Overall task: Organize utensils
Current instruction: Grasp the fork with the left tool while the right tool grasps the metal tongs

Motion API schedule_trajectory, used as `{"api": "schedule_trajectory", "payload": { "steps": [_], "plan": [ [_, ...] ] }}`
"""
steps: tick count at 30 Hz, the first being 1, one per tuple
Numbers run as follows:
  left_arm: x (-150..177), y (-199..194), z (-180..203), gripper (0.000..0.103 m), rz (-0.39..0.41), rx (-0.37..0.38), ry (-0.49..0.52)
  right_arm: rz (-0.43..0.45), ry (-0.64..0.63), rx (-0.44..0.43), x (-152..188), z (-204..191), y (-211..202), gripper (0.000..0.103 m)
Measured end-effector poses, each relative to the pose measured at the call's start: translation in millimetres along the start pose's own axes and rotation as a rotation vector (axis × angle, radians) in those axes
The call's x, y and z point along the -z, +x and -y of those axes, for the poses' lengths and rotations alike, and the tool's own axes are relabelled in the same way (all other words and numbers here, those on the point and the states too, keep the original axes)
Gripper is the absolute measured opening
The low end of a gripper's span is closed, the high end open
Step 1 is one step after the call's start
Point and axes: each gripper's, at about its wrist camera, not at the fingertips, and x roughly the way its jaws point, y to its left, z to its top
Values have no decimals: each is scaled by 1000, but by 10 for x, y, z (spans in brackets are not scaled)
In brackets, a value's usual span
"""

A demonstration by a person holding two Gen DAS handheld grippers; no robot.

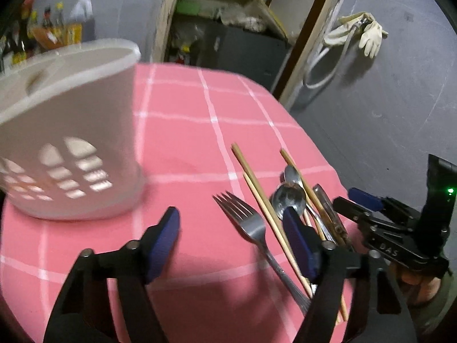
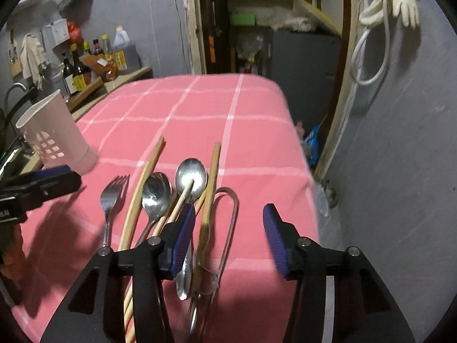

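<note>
Nearest the lens, the left tool (image 1: 231, 243) hangs with its blue pads apart over the pink checked cloth of the worktop (image 1: 182, 131), nothing between them but bare cloth and the fork's handle passing under the right-hand pad. The right tool (image 2: 230, 240) is likewise parted and empty-handed, its left pad above the pile, the wire tongs (image 2: 228, 223) lying in the gap below without being pinched.

The utensils lie loose in a heap at the near right of the worktop: a fork (image 1: 248, 220) on the left edge of the pile, bamboo chopsticks (image 1: 257, 188) slanting across two spoons (image 2: 174, 188), the tongs on the right.

Farther off to the left stands the white perforated holder (image 1: 71, 131), upright and, from what can be seen of its rim, with nothing poking out.

By the look of it, sorting has barely begun; this is the reach for a first piece. The next move calls for settling one tool's pads either side of a single handle, the fork being the least tangled, closing firmly, then carrying it left to the holder.
</note>
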Motion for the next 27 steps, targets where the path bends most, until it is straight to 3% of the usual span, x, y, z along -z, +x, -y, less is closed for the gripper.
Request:
{"api": "schedule_trajectory", "payload": {
  "steps": [5, 9, 13, 17, 25, 27],
  "plan": [
    [-37, 157, -93, 50, -96, 67, -47, -45, 47, 1, -10, 40, 148, 37],
    [-37, 138, -119, 43, -93, 82, -45, -47, 90, -6, -5, 106, 169, 31],
    [-7, 145, -150, 27, -101, 108, -53, -62, 119, -18, 30, 151, 200, 24],
    [24, 149, -126, 24, -105, 129, -49, -69, 127, -17, 29, 153, 204, 24],
    [49, 188, -38, 24, -93, 89, -4, -87, 135, 4, 30, 115, 249, 25],
    [41, 208, -62, 18, -102, 108, -20, -94, 130, 14, 25, 95, 259, 27]
  ]
}}
